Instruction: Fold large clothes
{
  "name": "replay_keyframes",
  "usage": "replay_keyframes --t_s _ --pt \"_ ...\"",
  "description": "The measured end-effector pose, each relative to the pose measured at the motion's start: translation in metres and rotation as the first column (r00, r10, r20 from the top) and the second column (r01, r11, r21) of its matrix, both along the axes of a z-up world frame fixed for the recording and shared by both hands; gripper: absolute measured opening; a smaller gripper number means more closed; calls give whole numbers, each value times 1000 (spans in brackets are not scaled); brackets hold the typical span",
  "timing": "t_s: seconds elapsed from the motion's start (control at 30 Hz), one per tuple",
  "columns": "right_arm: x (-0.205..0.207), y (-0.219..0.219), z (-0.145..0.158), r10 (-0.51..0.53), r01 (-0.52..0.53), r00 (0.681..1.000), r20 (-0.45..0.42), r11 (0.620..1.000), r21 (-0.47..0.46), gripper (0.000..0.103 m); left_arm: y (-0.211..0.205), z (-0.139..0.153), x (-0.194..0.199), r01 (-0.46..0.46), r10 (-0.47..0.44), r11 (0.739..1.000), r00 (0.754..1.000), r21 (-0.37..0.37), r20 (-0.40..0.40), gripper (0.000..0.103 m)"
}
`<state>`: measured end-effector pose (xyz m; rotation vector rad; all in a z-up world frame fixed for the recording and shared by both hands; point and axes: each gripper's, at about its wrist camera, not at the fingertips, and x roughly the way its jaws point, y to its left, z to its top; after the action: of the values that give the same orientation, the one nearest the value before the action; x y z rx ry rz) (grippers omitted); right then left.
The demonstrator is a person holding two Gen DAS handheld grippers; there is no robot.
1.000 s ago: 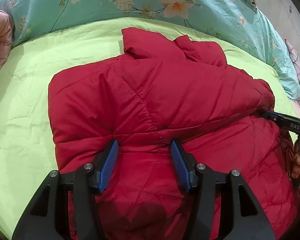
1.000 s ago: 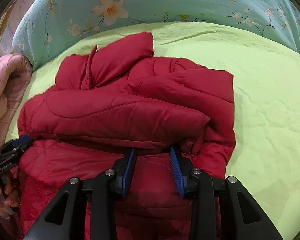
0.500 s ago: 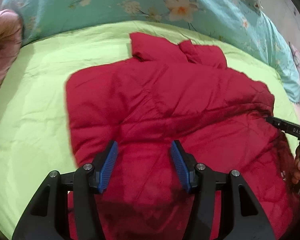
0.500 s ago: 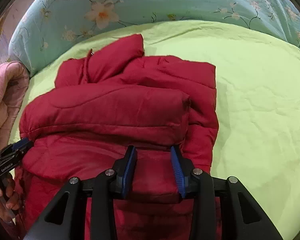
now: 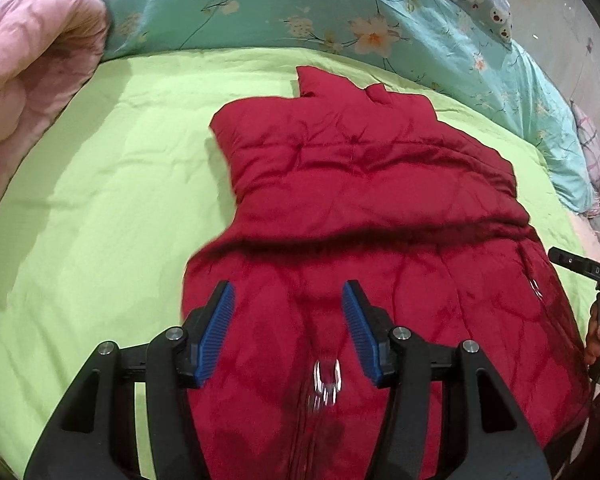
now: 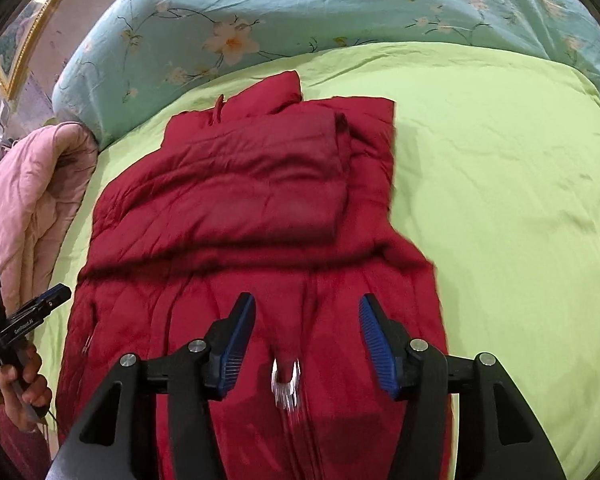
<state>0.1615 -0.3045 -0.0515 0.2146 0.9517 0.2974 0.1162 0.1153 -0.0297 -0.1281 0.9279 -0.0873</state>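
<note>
"DAS" in white on the black right gripper point(image 5: 588, 270); left gripper's point(image 6: 24, 320) white lettering illegible.

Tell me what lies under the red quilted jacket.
The red quilted jacket lies on a lime green bedsheet, which shows all around it. Its folded sleeves lie across its chest. Anything between jacket and sheet is covered and cannot be seen.
</note>
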Motion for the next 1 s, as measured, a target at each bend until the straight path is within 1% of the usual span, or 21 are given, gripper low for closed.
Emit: replay_keyframes --t_s 0.1,0.3,0.5,0.57,0.67,0.77,0.83,0.9,1.0 --pt "-25 -13 3 -17 17 1000 10 1000 14 61 5 -2 -18 -4 4 1000 1000 -4 -12 55" --pt "-55 -29 -2 -30 31 999 -13 999 28 61 11 -9 -49 -9 8 999 999 -35 -39 55" --pt "-81 -39 -3 -52 53 998 -22 997 54 62 9 -13 -68 -4 1 999 999 -52 -49 55" --pt "-90 -40 0 -54 55 998 -17 997 53 66 10 -15 -74 2 -5 998 998 -62 -56 55" --pt "-100 -42 2 -56 56 998 -12 998 35 69 13 -18 -81 -2 -2 998 998 -65 -66 55" --pt "-109 -50 4 -68 69 998 -18 997 36 69 17 -22 -88 7 -14 997 996 -82 -85 55" --pt "-115 -57 4 -86 87 996 -25 996 24 69 17 -24 -95 20 -28 997 995 -76 -97 55" --pt "-120 -64 1 -96 97 994 -45 995 14 70 17 -26 -101 41 -49 996 993 -75 -103 55" --pt "-128 -73 -5 -98 100 992 -79 995 15 70 17 -27 -110 70 -80 993 990 -90 -116 58"
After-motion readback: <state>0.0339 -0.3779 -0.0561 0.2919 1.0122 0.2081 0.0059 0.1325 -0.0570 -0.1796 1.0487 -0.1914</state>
